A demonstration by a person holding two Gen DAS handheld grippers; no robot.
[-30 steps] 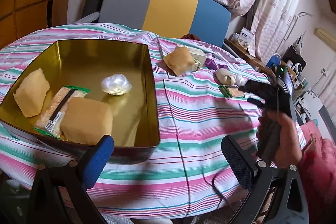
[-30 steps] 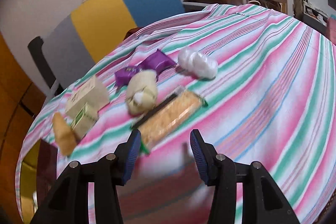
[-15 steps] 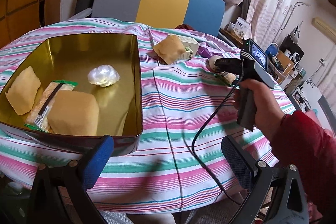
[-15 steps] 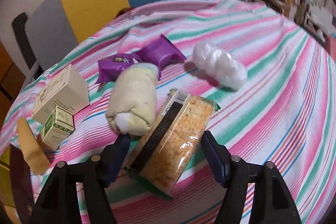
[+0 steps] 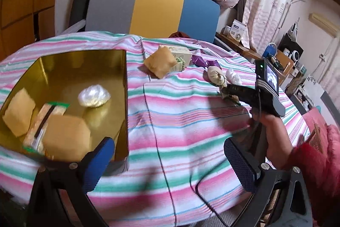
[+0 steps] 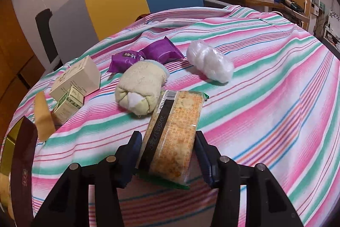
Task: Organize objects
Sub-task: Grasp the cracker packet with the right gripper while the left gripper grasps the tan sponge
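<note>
The right gripper [image 6: 167, 154] is closing on the cracker packet [image 6: 173, 135]; both pads sit against the packet's long sides, at its near end. The packet lies on the striped tablecloth [image 6: 265, 99], its far end touching the rolled cream cloth bundle [image 6: 141, 89]. Half a second ago the jaws stood wider, clear of the packet; they have since narrowed onto it.

The left gripper [image 5: 167, 163] is spread wide with nothing between its fingers, and hovers over the near edge of the table.

Beyond the bundle lie two purple wrappers [image 6: 146, 54] and a clear plastic bundle [image 6: 209, 63]. To the left sit a beige carton [image 6: 76, 78], a small green-printed box [image 6: 68, 103] and a tan pouch [image 6: 43, 118].

Container: the gold tin [image 5: 125, 86] sits on the left of the table. It holds two tan pouches [image 5: 65, 137], a second cracker packet [image 5: 44, 122] between them, and a clear wrapped ball [image 5: 94, 96] nearer the middle. The contents are unchanged from the earlier frames.

In the left wrist view, the person's hand [image 5: 274, 133] holds the right gripper's handle, now lower and nearer the items than half a second ago.
</note>
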